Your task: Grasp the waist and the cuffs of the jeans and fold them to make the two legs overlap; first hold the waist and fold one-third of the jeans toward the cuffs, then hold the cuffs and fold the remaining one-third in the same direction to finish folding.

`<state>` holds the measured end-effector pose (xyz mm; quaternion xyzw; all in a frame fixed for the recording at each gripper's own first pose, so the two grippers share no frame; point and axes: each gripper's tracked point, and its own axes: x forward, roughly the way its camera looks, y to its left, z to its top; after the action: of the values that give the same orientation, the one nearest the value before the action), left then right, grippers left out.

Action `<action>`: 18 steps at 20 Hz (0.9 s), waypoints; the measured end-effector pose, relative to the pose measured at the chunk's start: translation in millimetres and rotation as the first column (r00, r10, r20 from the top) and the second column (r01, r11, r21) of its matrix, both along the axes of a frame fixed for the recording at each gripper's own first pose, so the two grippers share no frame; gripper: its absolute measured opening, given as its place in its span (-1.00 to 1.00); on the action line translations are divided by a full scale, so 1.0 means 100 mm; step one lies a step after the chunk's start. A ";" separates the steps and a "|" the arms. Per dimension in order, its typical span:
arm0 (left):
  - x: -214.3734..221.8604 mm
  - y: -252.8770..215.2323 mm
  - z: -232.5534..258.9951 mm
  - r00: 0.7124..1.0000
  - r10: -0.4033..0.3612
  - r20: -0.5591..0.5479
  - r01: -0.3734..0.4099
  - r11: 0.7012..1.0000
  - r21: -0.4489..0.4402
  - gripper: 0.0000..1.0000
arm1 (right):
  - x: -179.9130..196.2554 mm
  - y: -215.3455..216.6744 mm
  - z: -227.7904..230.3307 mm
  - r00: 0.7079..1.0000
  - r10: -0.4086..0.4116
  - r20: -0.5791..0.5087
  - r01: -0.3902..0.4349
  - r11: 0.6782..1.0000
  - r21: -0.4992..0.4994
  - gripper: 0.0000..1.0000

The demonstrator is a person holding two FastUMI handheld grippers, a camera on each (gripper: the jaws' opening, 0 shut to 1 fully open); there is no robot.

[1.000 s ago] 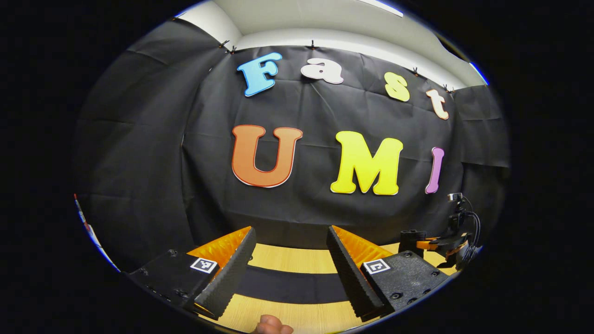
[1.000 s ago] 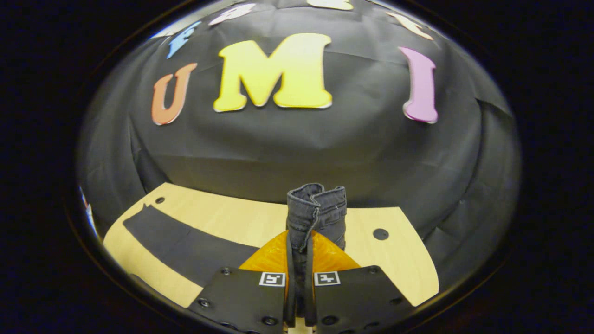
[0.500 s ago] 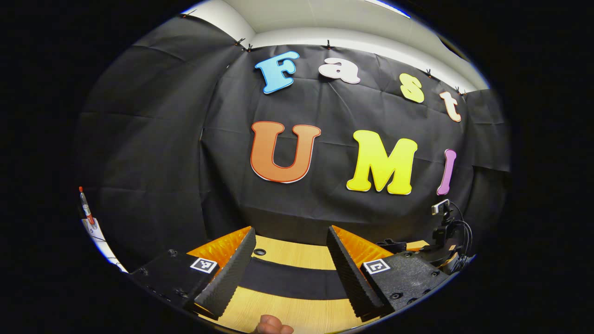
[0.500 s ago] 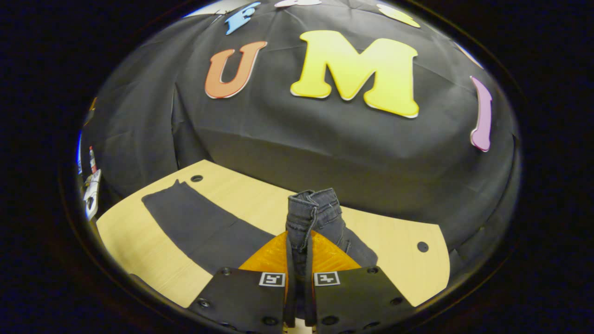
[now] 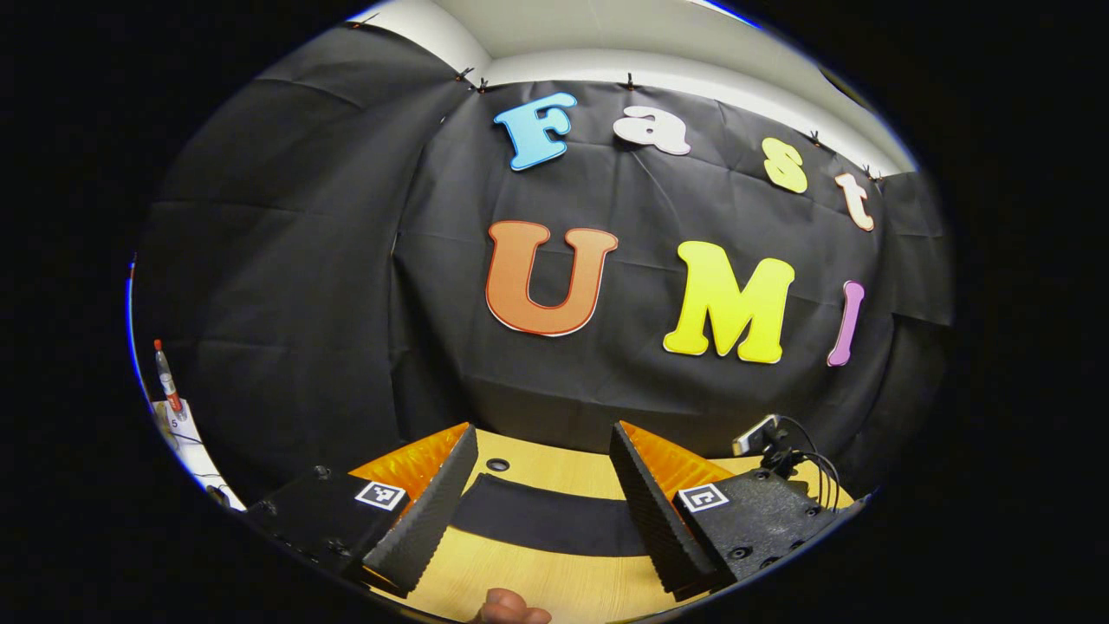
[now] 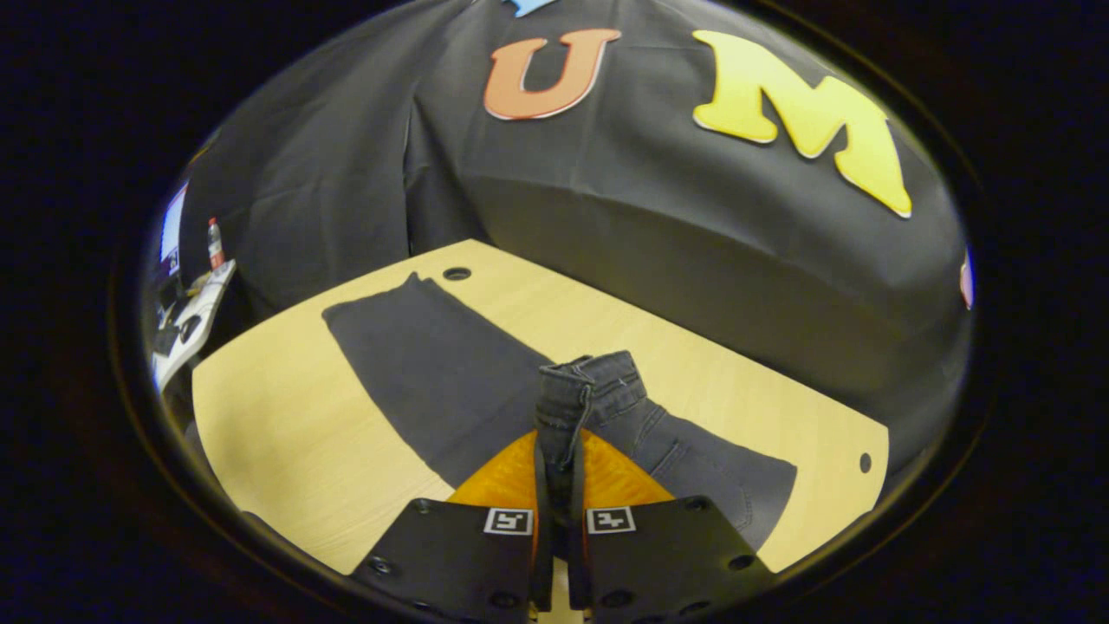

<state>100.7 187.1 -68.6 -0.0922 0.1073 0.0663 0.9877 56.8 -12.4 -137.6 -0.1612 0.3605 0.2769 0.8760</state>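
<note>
Dark grey jeans lie flat on the light wooden table, their legs running toward the far left corner. My right gripper is shut on the waist, which stands up bunched above the fingers, lifted off the table; denim trails down to the right of it. In the left gripper view, my left gripper is open above the table, with nothing between its fingers. A dark band of the jeans lies across the table beyond it.
A round cable hole sits by the cuffs and another near the right edge. A side desk with a bottle stands far left. A small camera with cables pokes up at the right. A person's fingertip shows below.
The right gripper view has tipped down and swung, so more table and jeans show while the waist stays pinched. The left gripper has turned slightly left; the camera at its right has sunk lower.
</note>
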 end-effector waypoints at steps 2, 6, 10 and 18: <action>-0.01 0.03 -0.01 1.000 0.005 -0.003 -0.005 1.000 -0.003 0.96 | -0.01 0.03 -0.11 1.000 0.010 -0.024 -0.010 1.000 -0.015 -0.83; 0.01 0.03 -0.02 1.000 0.009 -0.004 -0.009 1.000 -0.020 0.96 | -0.05 0.02 -0.12 0.998 0.024 -0.062 -0.026 0.999 -0.030 -0.84; 0.04 0.00 -0.02 1.000 0.003 -0.001 -0.003 1.000 -0.016 0.96 | -0.08 0.02 -0.12 0.995 0.011 -0.097 -0.013 1.000 -0.018 -0.84; 0.09 0.08 -0.26 0.999 0.015 -0.031 -0.017 0.997 -0.076 0.96 | -0.19 0.09 -0.09 0.986 0.052 -0.160 -0.045 0.998 0.048 -0.20</action>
<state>109.7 195.5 -94.8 -0.1295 0.1238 0.0714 0.9812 37.8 -3.6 -146.2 -0.1274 0.4199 0.3184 0.8403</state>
